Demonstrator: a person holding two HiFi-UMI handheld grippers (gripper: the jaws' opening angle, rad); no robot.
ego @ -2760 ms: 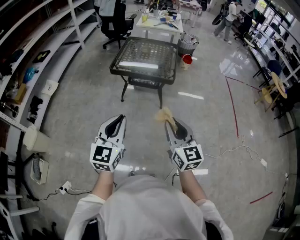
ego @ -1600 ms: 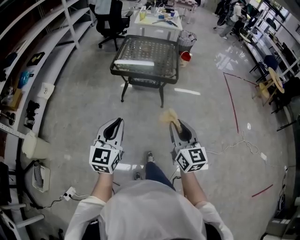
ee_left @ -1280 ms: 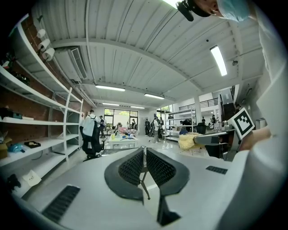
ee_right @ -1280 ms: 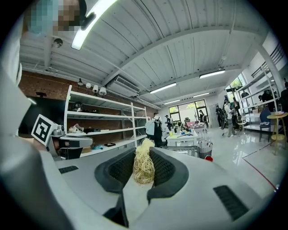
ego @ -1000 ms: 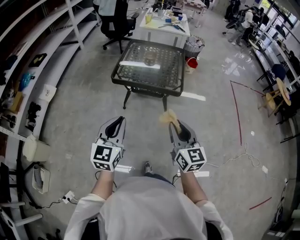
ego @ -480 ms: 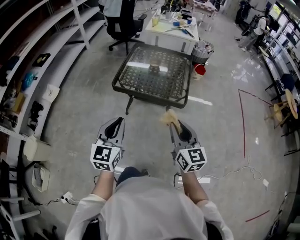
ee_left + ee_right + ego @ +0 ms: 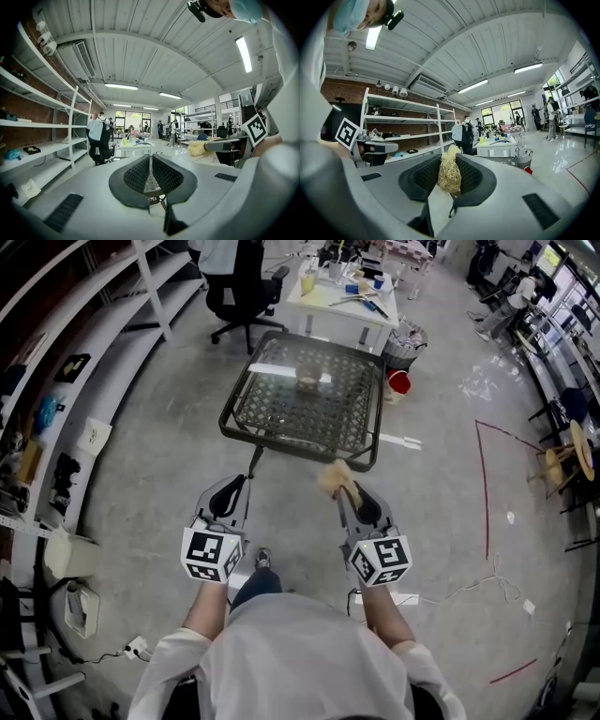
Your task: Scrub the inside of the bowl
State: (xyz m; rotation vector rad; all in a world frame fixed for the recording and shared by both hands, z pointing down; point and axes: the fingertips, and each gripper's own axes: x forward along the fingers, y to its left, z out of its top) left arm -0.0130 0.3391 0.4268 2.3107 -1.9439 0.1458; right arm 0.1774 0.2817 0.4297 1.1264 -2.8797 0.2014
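Mesh-topped table (image 7: 281, 413), bearing a bowl (image 7: 307, 379), stands on grey floor (image 7: 155, 474) beside shelves (image 7: 89, 348).

Seen along right gripper (image 7: 451, 161): grips straw-coloured fibre scrubber (image 7: 449, 177) btw both dark ribbed pads, tuft poking up above jaw tips. At far L, shows left gripper (image 7: 377, 147) w/ marker cube (image 7: 347, 132), held alongside. Beyond, looks down a workshop hall: white shelving (image 7: 405, 124) against brick wall on L, white table (image 7: 499, 141) w/ clutter at centre, wire bin (image 7: 522, 154) & red bucket (image 7: 527, 170) just beside it, people standing in bkgd near windows, strip lights (image 7: 472, 86) on curved ceiling.
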